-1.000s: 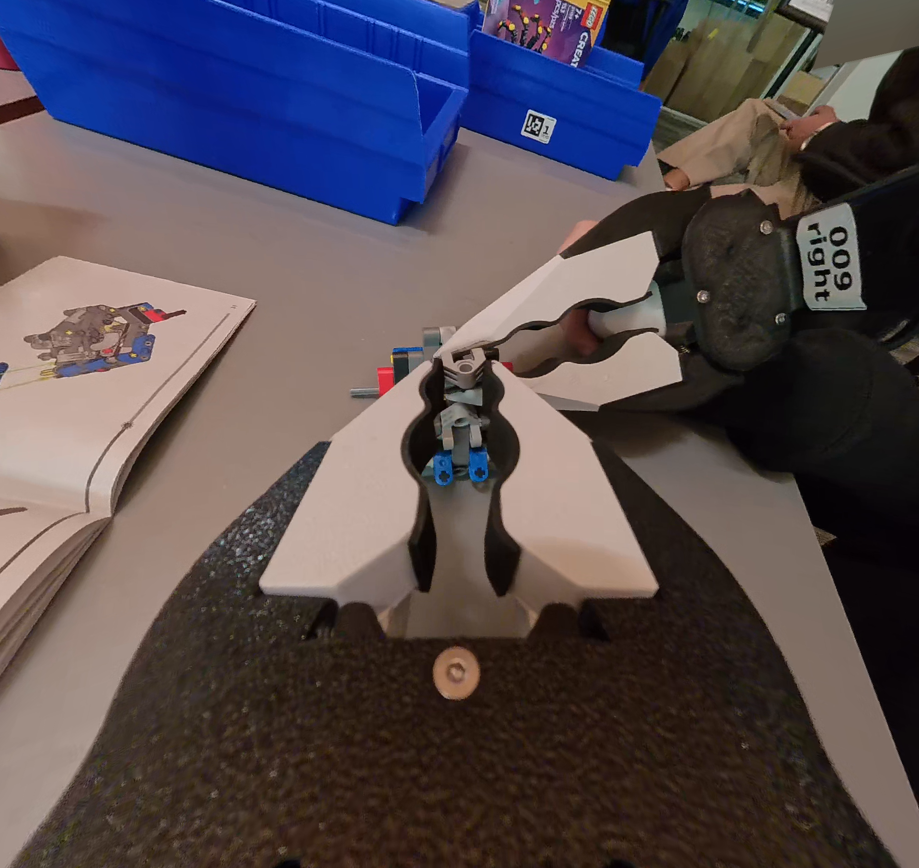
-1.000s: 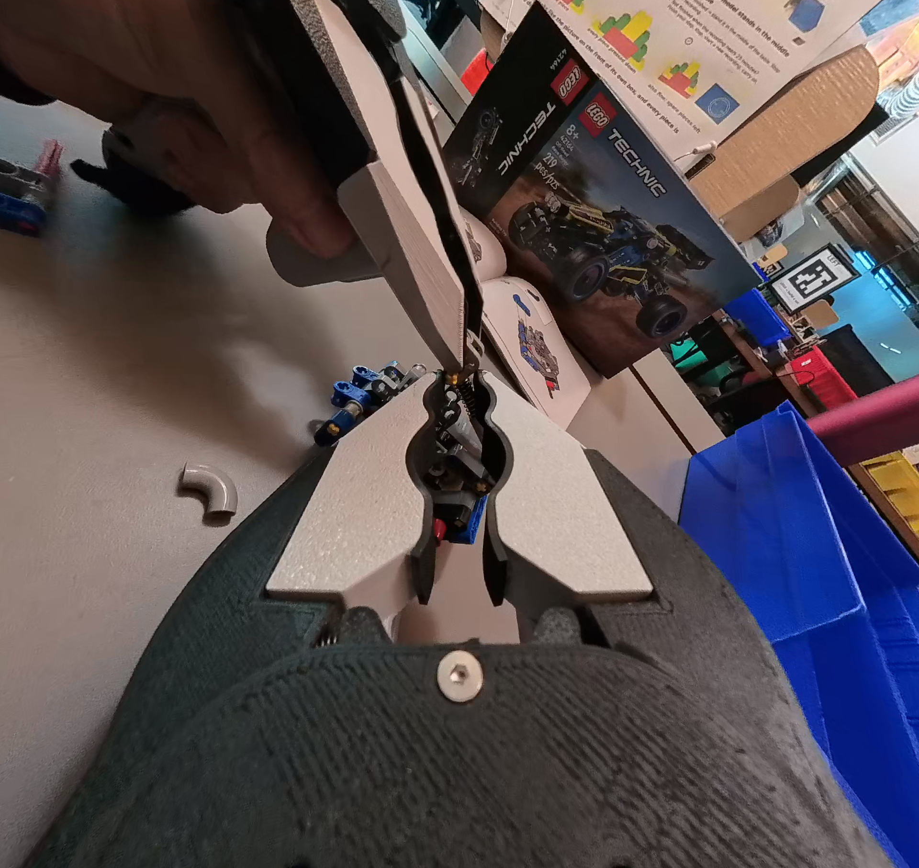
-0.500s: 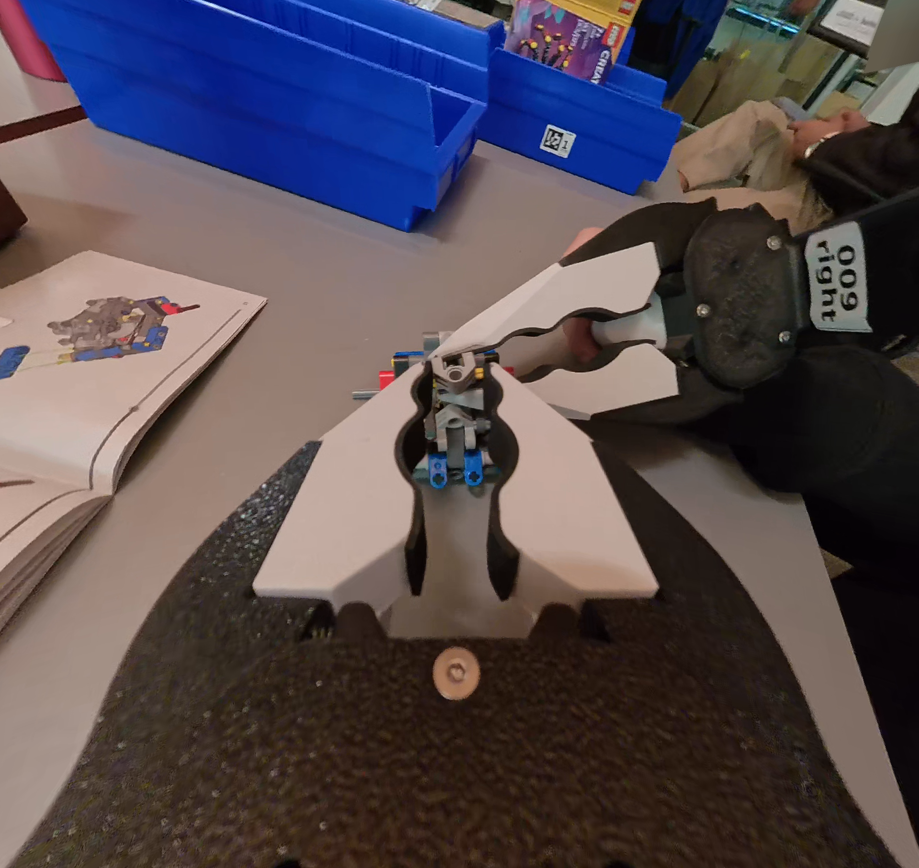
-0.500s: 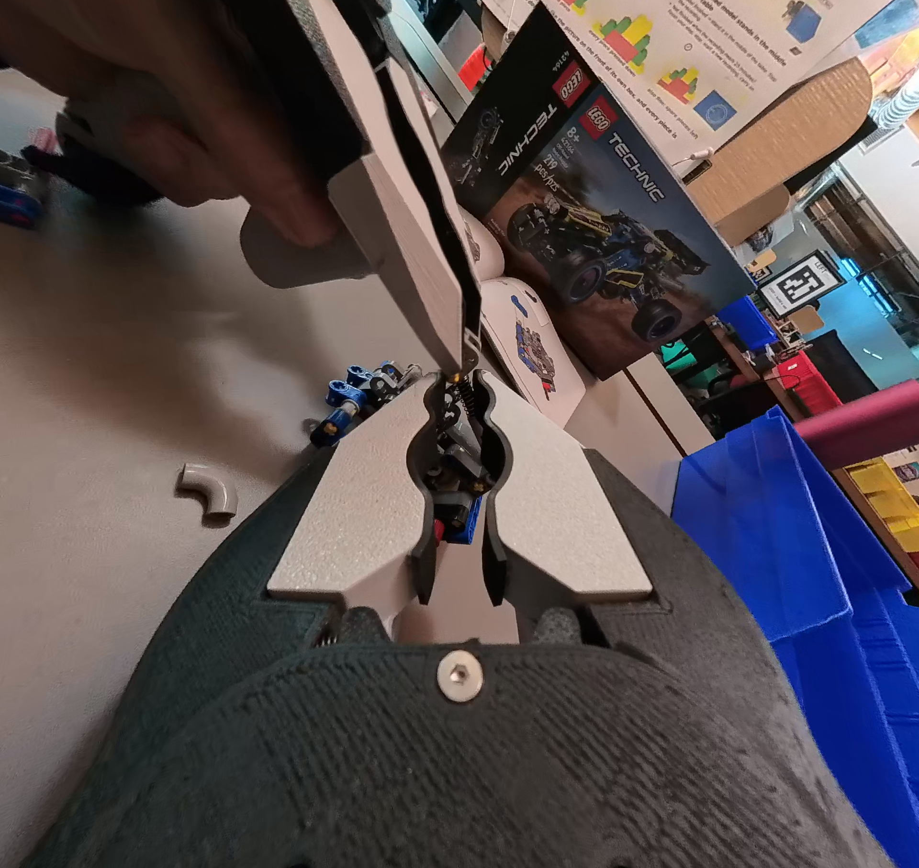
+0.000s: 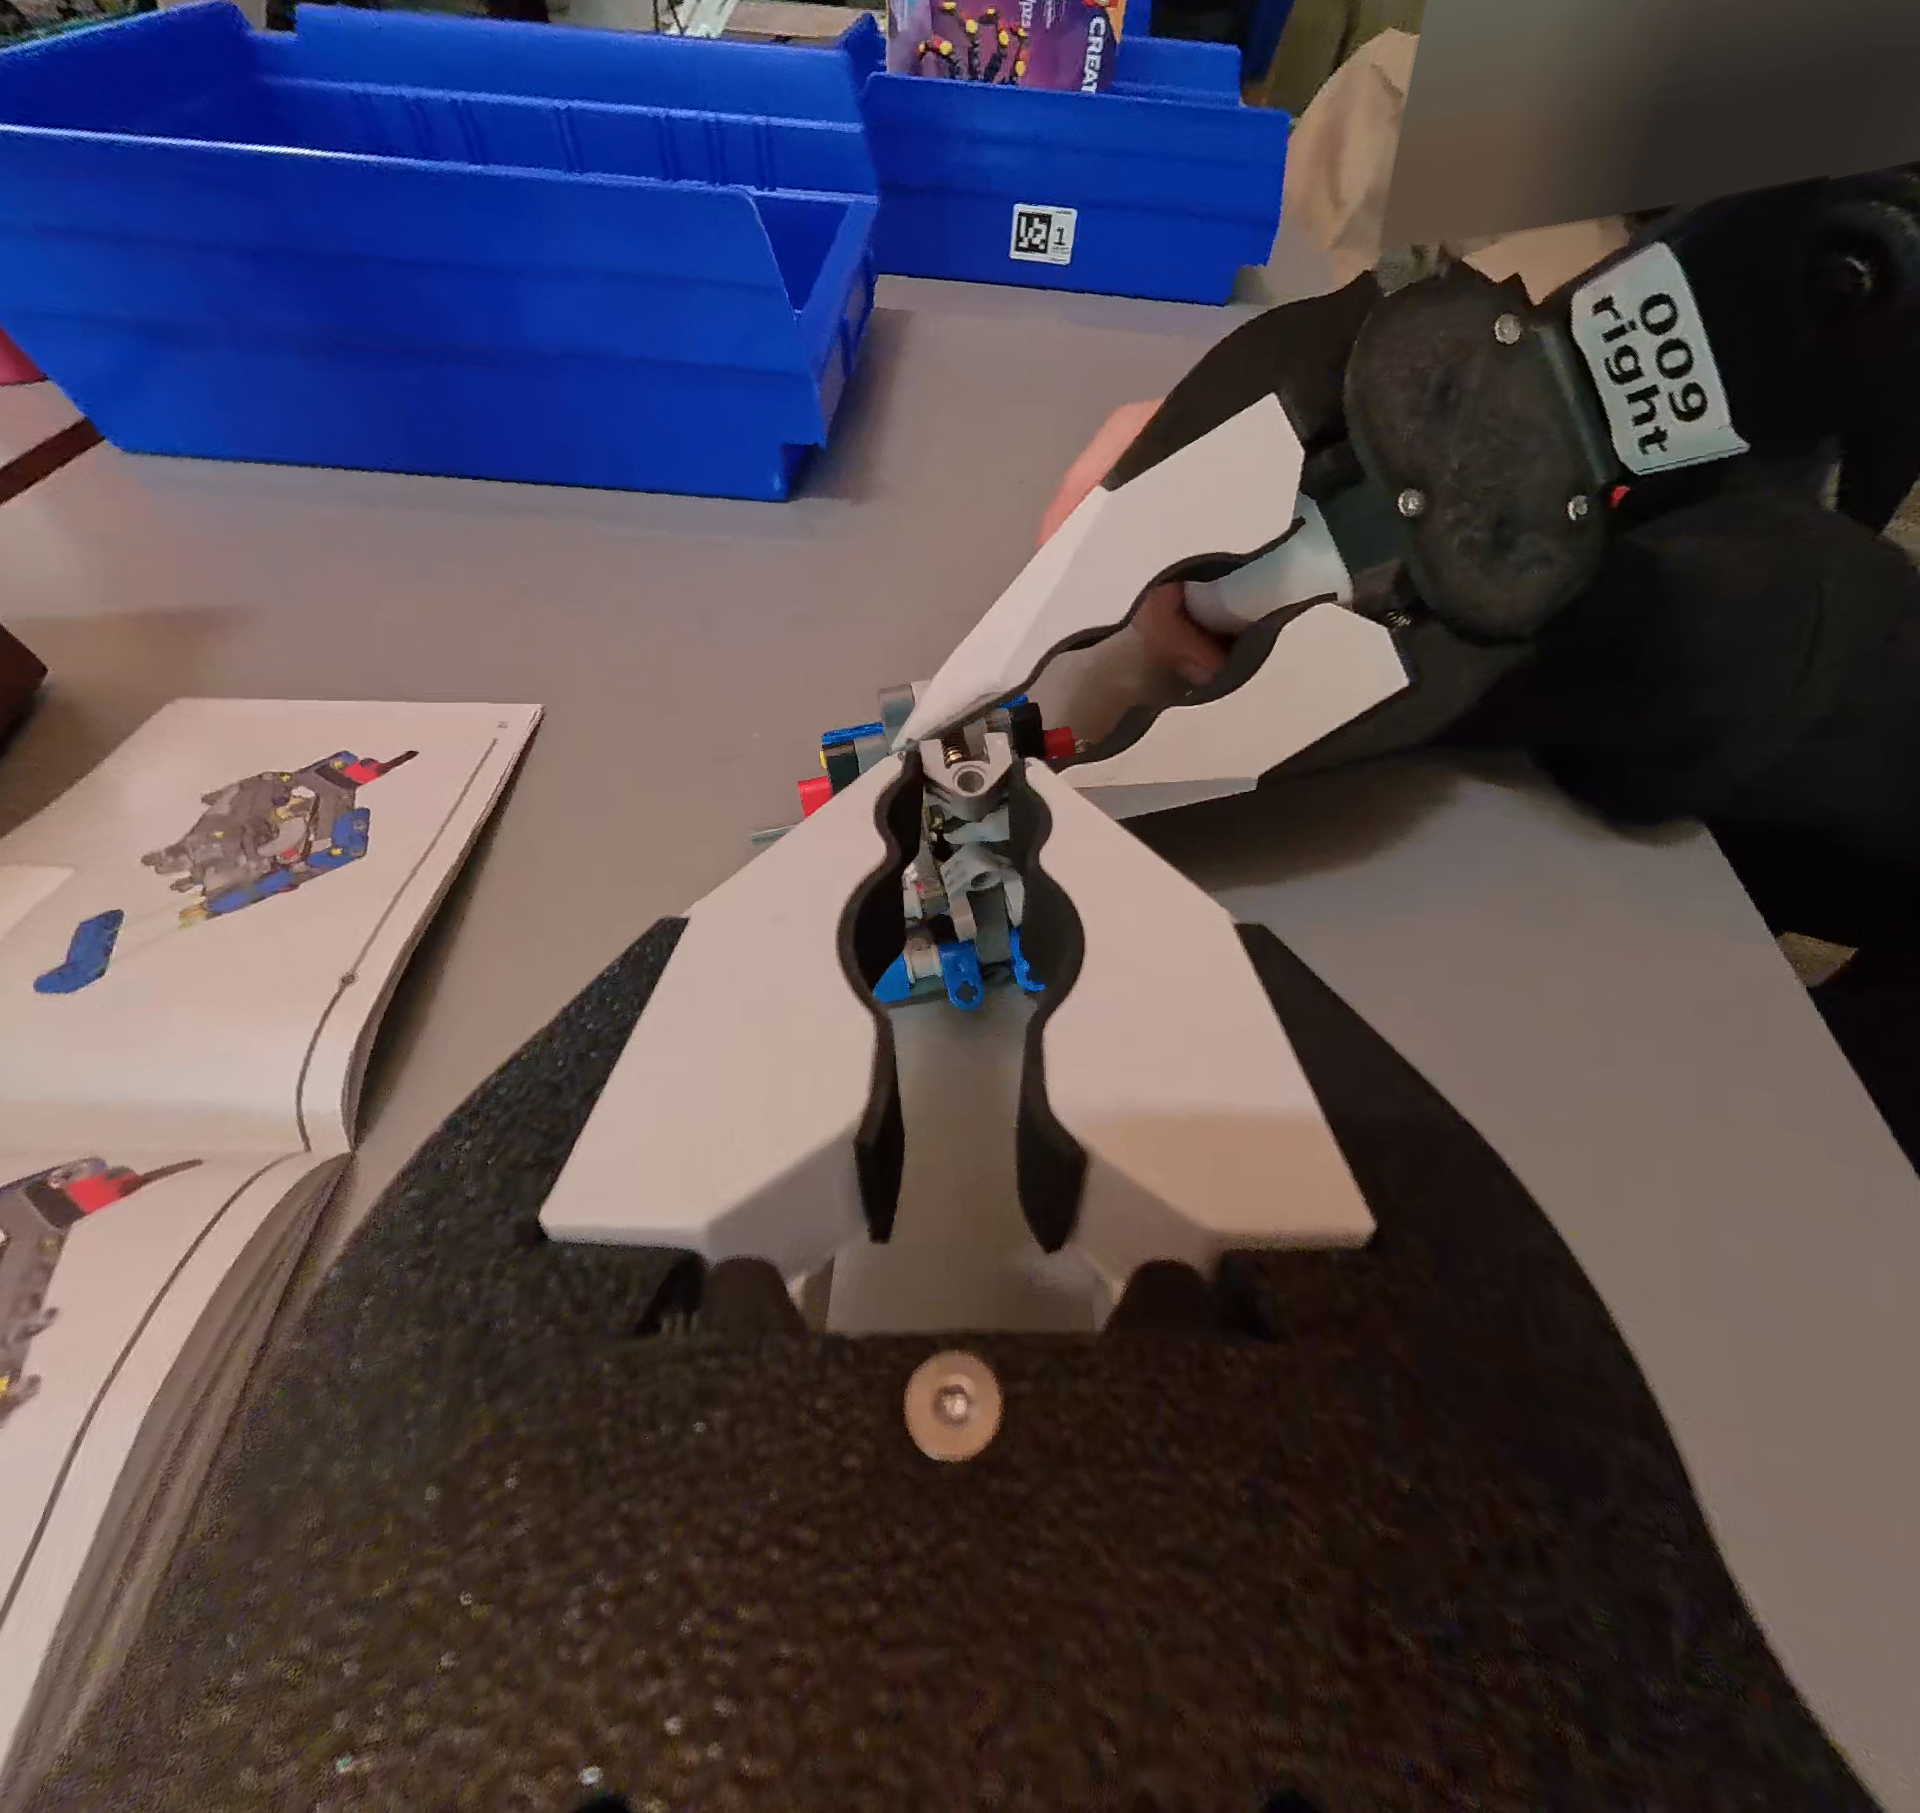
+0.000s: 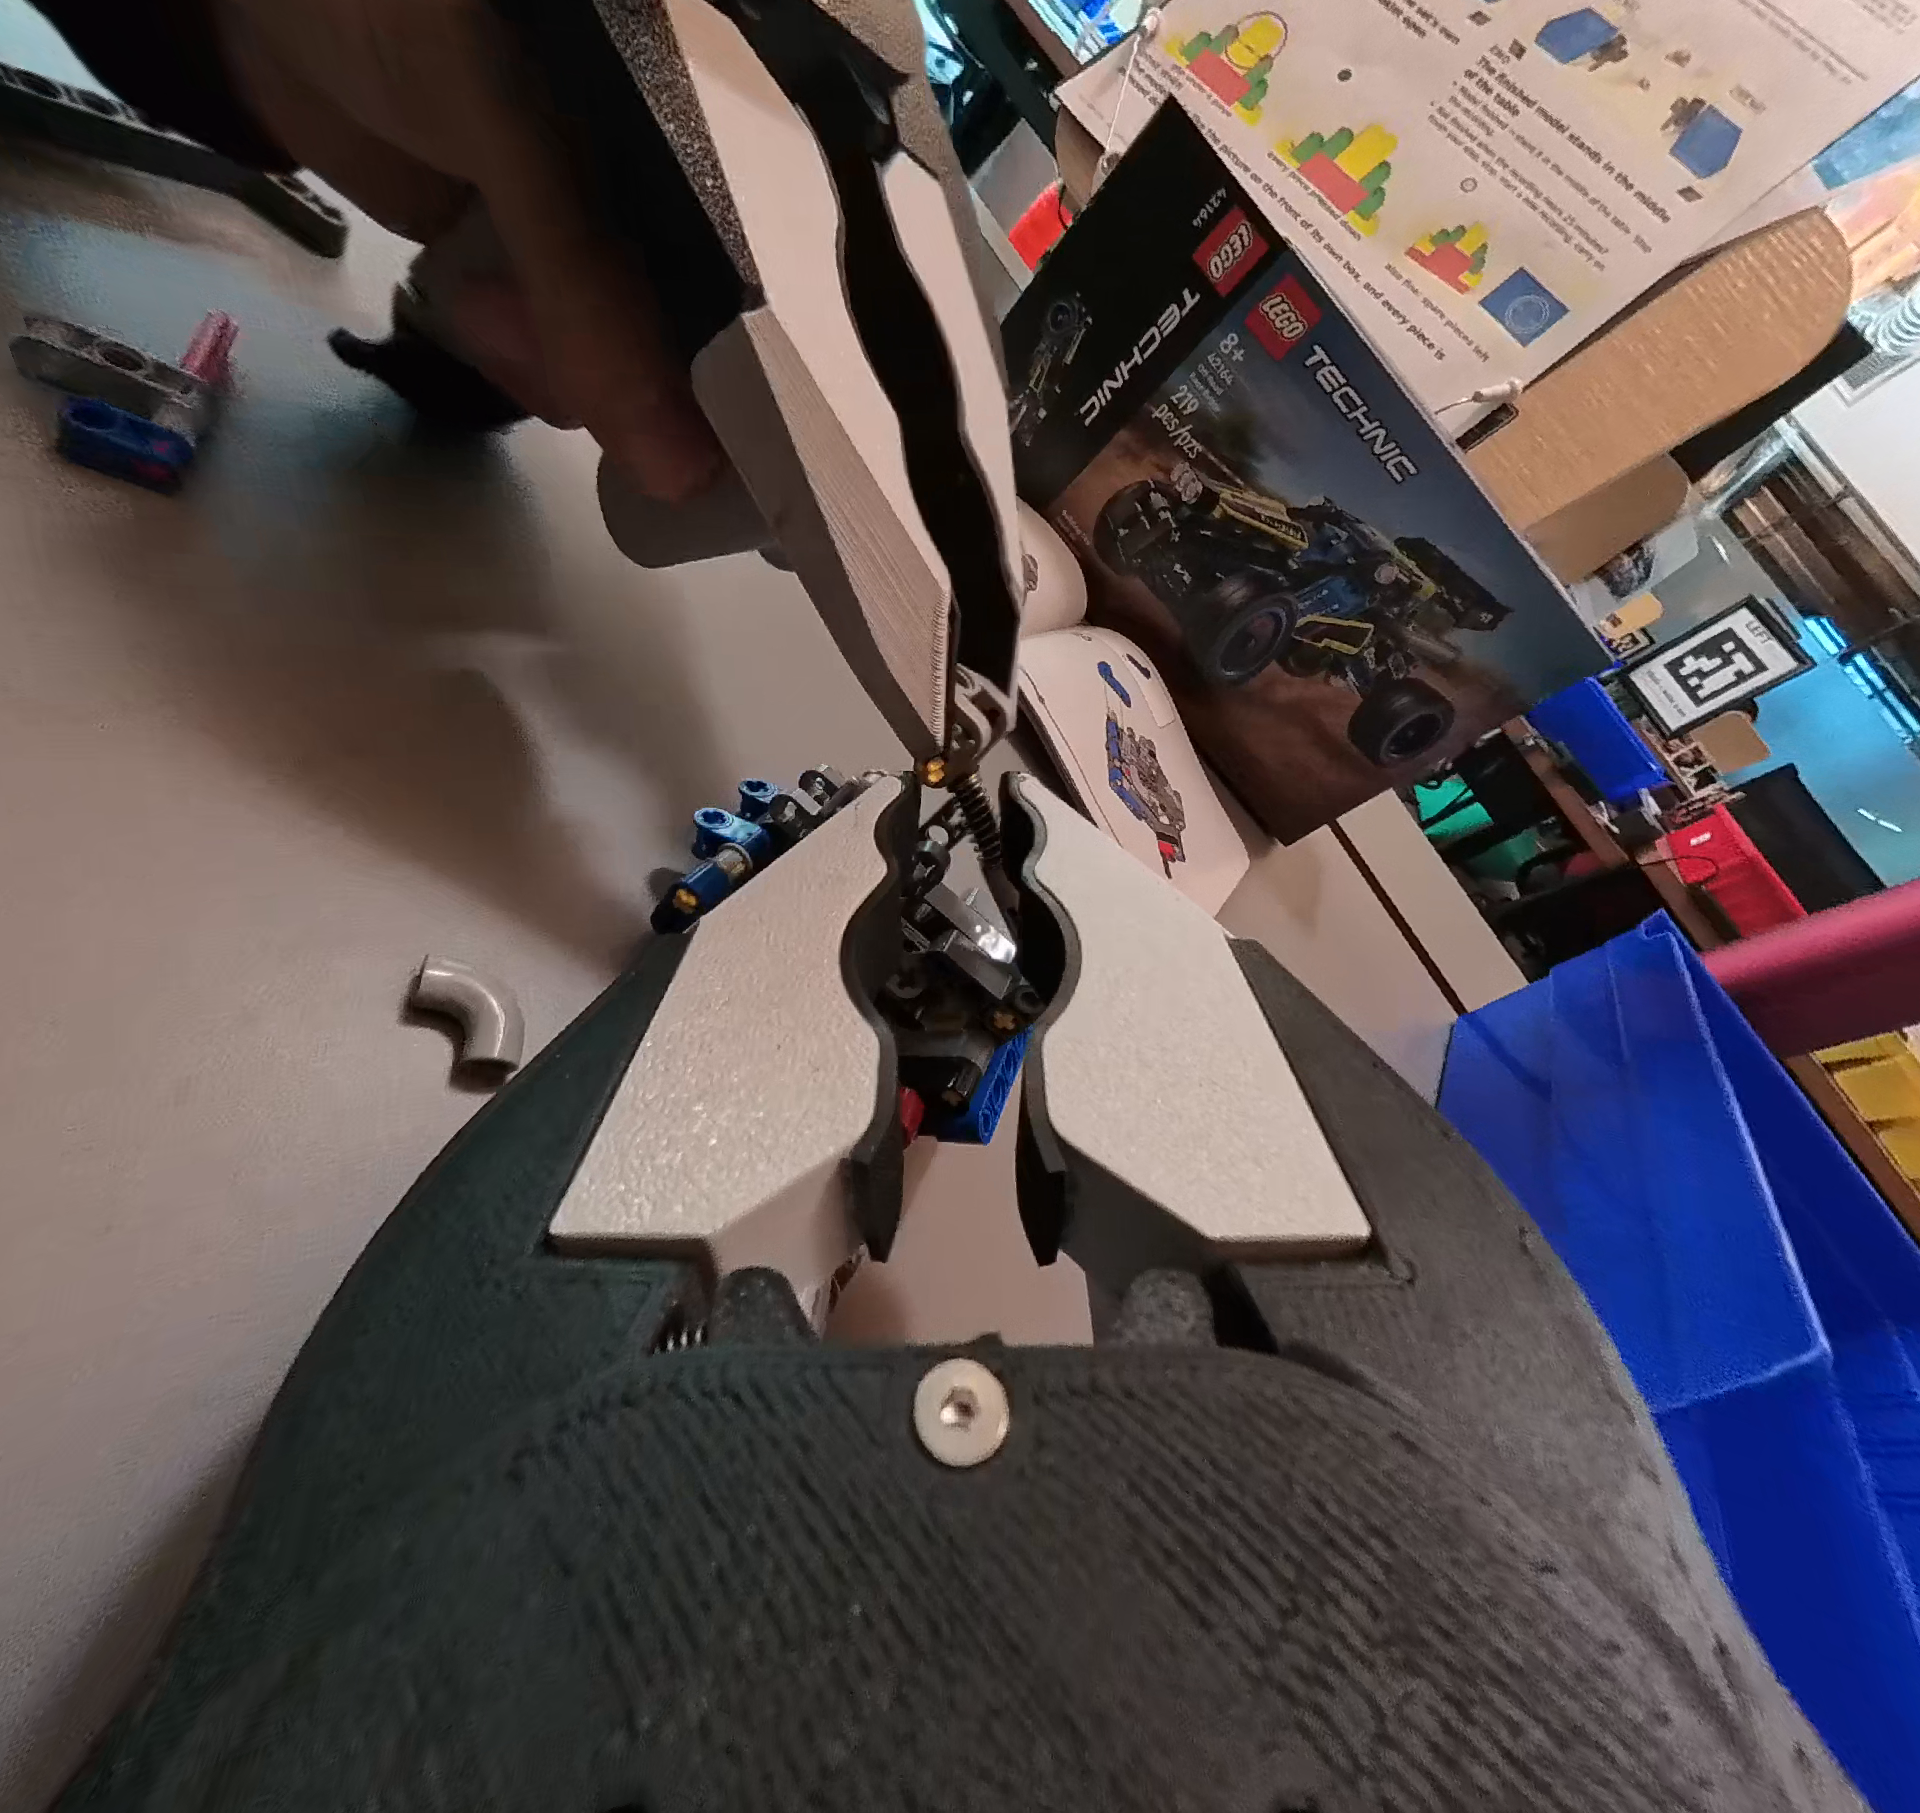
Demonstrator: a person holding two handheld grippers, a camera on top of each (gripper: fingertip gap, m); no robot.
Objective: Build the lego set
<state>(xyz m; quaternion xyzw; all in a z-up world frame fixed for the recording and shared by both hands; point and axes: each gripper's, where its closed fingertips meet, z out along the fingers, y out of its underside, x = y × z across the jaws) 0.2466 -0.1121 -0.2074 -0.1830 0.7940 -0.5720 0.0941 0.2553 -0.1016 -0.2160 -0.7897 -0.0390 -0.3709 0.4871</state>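
**Strut and brick assembly pinched between both tongs, above the desk**

Left tongs [image 5: 961, 776] pinching the light grey eyelet end of a spring strut [image 6: 977, 807]; pads pressed on its flat sides. Right tongs [image 6: 961, 797] closed on a dark grey brick assembly [image 6: 956, 1015] with blue and red parts, the strut's black coil running into it between the tips. Cannot tell whether the strut is fully seated.

Loose on the matte grey desk [image 5: 623, 600]: a smooth grey elbow piece [image 6: 468, 1010] and a blue connector cluster [image 6: 727, 849], both near the right tongs. Open paper booklet [image 5: 260, 880] to the left; glossy blue plastic bins [image 5: 416, 257] behind.
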